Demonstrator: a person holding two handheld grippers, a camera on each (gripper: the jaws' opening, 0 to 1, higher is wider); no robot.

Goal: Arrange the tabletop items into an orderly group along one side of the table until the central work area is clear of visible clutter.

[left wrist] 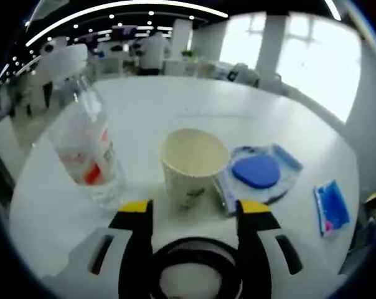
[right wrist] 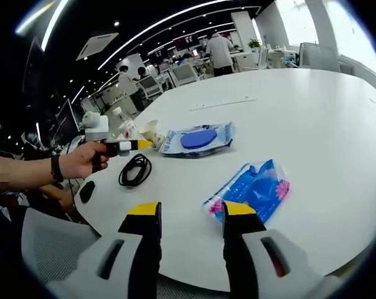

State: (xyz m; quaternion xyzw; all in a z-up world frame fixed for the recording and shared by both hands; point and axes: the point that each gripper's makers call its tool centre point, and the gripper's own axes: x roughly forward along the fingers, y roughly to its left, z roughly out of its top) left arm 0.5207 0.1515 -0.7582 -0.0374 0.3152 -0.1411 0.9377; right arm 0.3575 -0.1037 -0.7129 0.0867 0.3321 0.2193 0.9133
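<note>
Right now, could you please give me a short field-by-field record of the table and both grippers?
left gripper: open, jaws facing the paper cup
right gripper: open, nothing held, near the blue packet
bottle: upright, beside the cup
blue disc pack: flat, beside the cup
black cable: coiled near the table edge

Ahead of the grippers an open office stretches beyond the round white table (right wrist: pixel 312 112): desks, chairs (right wrist: pixel 185 73), bright windows (left wrist: pixel 312 56), dark ceiling with strip lights (right wrist: pixel 157 28).
</note>
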